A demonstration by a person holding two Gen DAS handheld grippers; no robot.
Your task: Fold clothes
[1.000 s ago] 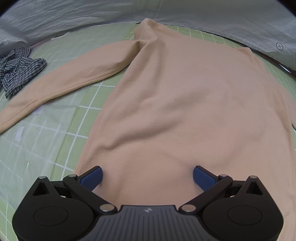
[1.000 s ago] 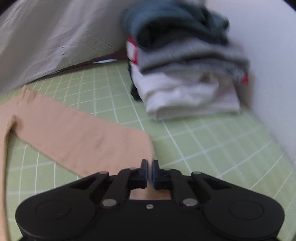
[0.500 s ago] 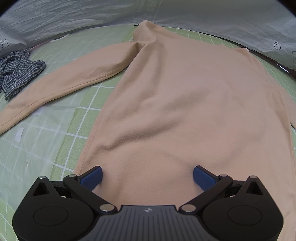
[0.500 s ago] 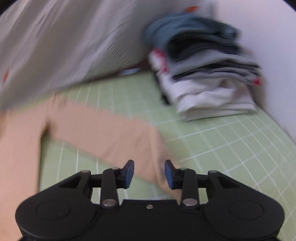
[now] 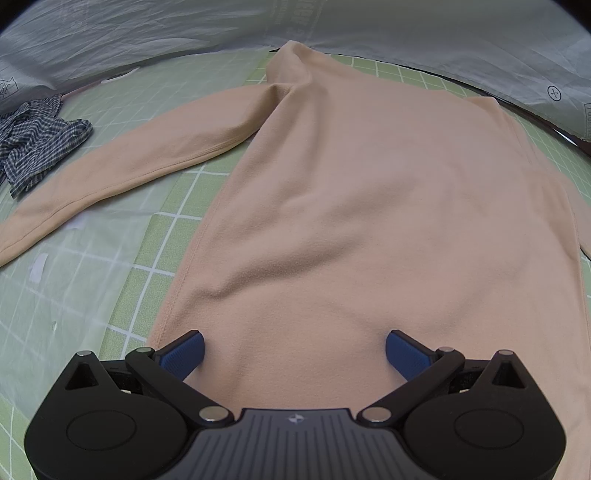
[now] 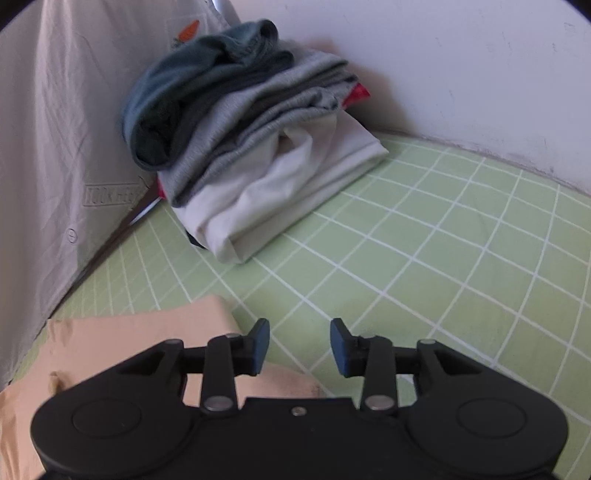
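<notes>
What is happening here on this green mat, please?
A person with a handheld gripper in each hand is folding a beige long-sleeved top spread on the green grid mat. The left gripper is wide open at the hem, one sleeve stretched out sideways. The right gripper is open and holds nothing; beige cloth lies folded below it. A stack of folded clothes sits by the wall, a checked garment at the mat's edge.

I saw a green mat (image 6: 424,240) with a white grid covering the whole work surface. At the far side a crumpled grey sheet (image 5: 147,33) with faint printed marks stood up behind it. To the right was a plain white wall (image 6: 461,62), a little scuffed near the bottom. The light was soft and even.
</notes>
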